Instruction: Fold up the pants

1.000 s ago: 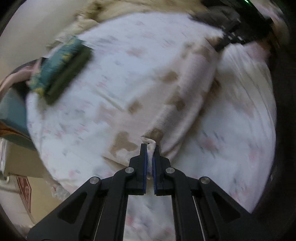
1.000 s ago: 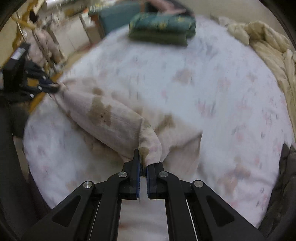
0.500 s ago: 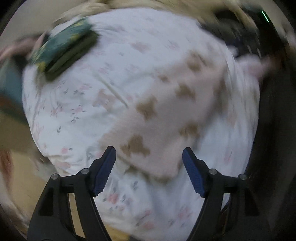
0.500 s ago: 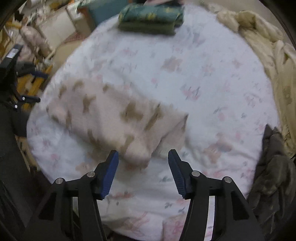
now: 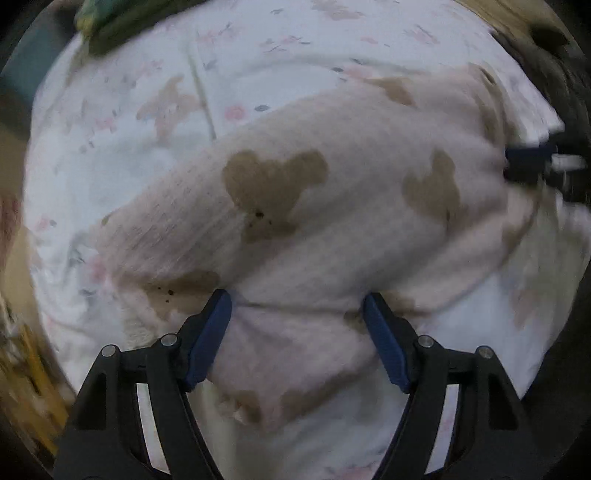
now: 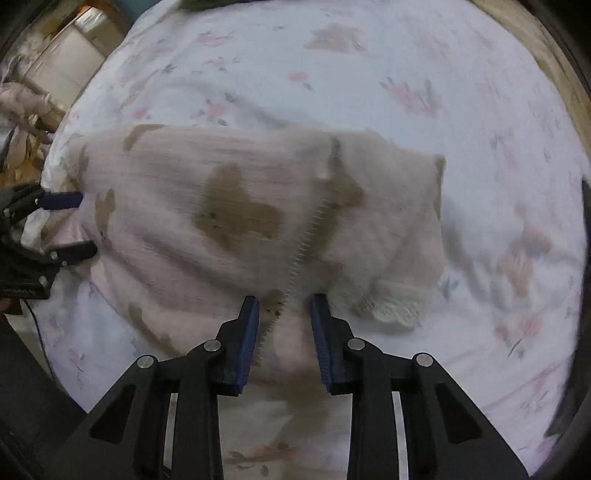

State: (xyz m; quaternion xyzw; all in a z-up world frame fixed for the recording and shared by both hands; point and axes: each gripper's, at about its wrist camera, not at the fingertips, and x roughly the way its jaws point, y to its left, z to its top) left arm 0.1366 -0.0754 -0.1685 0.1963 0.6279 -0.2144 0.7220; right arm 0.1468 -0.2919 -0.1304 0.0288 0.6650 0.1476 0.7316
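pants (image 5: 332, 206) lie folded on the bed (image 5: 110, 155), pale pink fabric w/ brown bear-shaped patches, spread across the middle of both frames. bed sheet is white w/ small pink flowers.

left tool (image 5: 297, 306): released, blue-padded fingers wide apart at lower centre of the left wrist view, tips resting at or just over a fold edge of the pants; nothing between them is pinched. the pants fill the centre of that frame, running from lower left up to the right edge, where the right tool shows as a blurred dark shape w/ a blue pad touching or just beside the cloth.

right tool (image 6: 284, 299): also released, fingers apart at lower centre of the right wrist view, straddling a zigzag-stitched seam of the pants. cant tell if the tips press the fabric or hover just above. a cream lacy hem (image 6: 391, 306) sticks out just right of the tool. in that view the left tool sits at the left edge, mid height, fingers apart against the far end of the pants.

folded green cloth (image 5: 110, 18) sits on the bed at upper left of the left wrist view, well apart from the pants. beige blanket (image 6: 554, 55) along the upper right edge of the right wrist view.
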